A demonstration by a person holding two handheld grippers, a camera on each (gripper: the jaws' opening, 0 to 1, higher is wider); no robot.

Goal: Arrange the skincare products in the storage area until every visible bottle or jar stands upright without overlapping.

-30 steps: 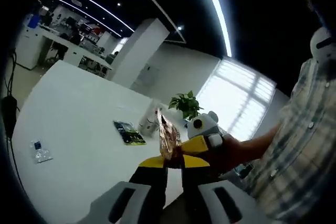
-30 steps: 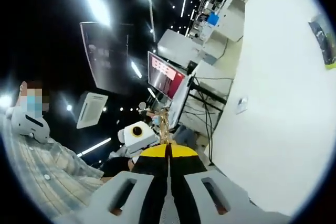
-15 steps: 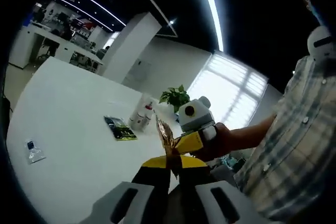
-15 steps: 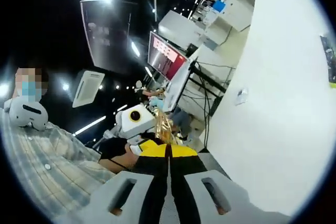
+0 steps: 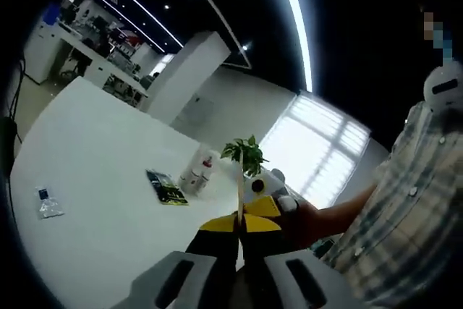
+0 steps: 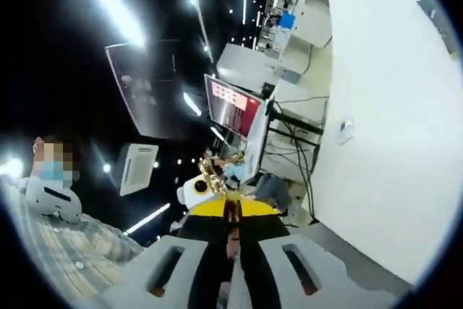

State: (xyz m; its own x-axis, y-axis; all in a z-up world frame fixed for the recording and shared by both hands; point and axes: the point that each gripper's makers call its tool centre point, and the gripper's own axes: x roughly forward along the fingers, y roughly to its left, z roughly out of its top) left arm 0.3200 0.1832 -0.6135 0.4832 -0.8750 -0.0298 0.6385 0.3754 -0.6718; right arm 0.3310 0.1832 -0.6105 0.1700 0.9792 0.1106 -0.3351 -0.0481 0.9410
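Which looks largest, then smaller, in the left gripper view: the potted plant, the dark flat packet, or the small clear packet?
1. potted plant
2. dark flat packet, close to the plant in size, so this order is unsure
3. small clear packet

Table (image 5: 94, 164) top: smooth matt white, looks laminate. Gold wrapper (image 6: 211, 176) in the right gripper (image 6: 231, 211) is crinkled, shiny foil; both grippers have matt grey plastic bodies with yellow-and-black jaw tips, the left gripper (image 5: 239, 223) alike. Person's shirt (image 5: 405, 208) is woven checked cloth; flat packet (image 5: 167, 187) on the table looks glossy printed film.
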